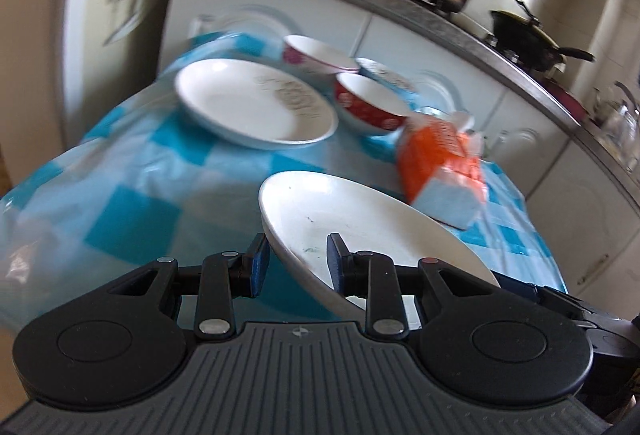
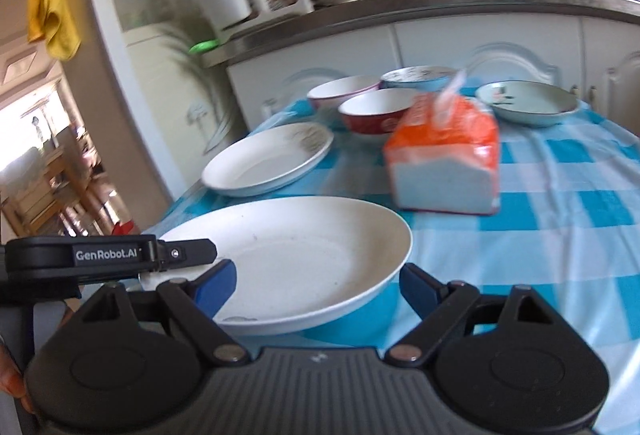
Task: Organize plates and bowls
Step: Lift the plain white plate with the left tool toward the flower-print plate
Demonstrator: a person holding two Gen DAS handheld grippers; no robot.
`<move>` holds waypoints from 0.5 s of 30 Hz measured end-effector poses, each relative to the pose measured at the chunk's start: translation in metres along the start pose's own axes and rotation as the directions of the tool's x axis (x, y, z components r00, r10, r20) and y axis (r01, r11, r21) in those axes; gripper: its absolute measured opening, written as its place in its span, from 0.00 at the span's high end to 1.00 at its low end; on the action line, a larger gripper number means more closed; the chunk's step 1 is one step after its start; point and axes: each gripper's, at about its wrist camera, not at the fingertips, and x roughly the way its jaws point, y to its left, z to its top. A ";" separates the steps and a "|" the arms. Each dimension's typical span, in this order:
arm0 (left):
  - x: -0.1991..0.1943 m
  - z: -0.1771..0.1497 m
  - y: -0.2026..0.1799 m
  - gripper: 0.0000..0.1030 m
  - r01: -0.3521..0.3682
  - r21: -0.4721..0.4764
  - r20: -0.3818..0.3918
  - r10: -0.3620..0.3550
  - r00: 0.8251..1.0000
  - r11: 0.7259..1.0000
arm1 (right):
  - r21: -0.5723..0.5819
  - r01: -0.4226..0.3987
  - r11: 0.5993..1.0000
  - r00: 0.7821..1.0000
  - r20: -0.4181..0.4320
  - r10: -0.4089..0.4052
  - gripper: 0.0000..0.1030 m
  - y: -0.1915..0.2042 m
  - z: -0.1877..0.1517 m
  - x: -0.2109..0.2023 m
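Two grippers work at one dish: the left gripper [image 1: 298, 261] has its blue pads astride the near rim of a plain white plate [image 1: 360, 231], one pad under it and one on its face, though whether they actually bite I cannot tell, while the right gripper [image 2: 318, 285] stands spread wide, one finger over the plate's well and the other just off its edge, clamping nothing. The plate sits tilted at the near end of the blue checked tablecloth [image 2: 560, 235], its far side apparently lifted. Just beyond it lies an orange-wrapped packet [image 2: 444, 163], and to the left a second white plate with a faint pattern [image 2: 268, 159]. Farther back cluster a red bowl [image 2: 376, 115], a pink-trimmed bowl [image 2: 342, 91] and a blue-rimmed bowl [image 2: 420, 77], with a shallow pale dish [image 2: 528, 103] off to the right. The risk, to my eye, is that thin rim pinch: glazed china could pivot or slip from the pads, dropping onto the table or clipping the packet while being carried toward the other plate.
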 end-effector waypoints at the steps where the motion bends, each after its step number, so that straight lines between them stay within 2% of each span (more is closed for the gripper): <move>1: 0.000 0.000 0.004 0.70 -0.006 -0.007 0.003 0.006 1.000 1.000 | -0.011 -0.004 1.000 1.000 -0.001 0.004 0.14 0.005 0.000 0.003; 7: -0.002 0.001 0.021 0.70 -0.031 -0.031 0.016 0.032 0.999 0.999 | -0.059 -0.017 0.998 0.999 -0.036 0.015 0.14 0.019 -0.004 0.017; 15: -0.003 -0.007 0.031 0.69 -0.043 -0.051 -0.023 0.042 0.999 0.998 | -0.049 -0.046 0.998 0.995 -0.090 0.041 0.10 0.022 -0.008 0.025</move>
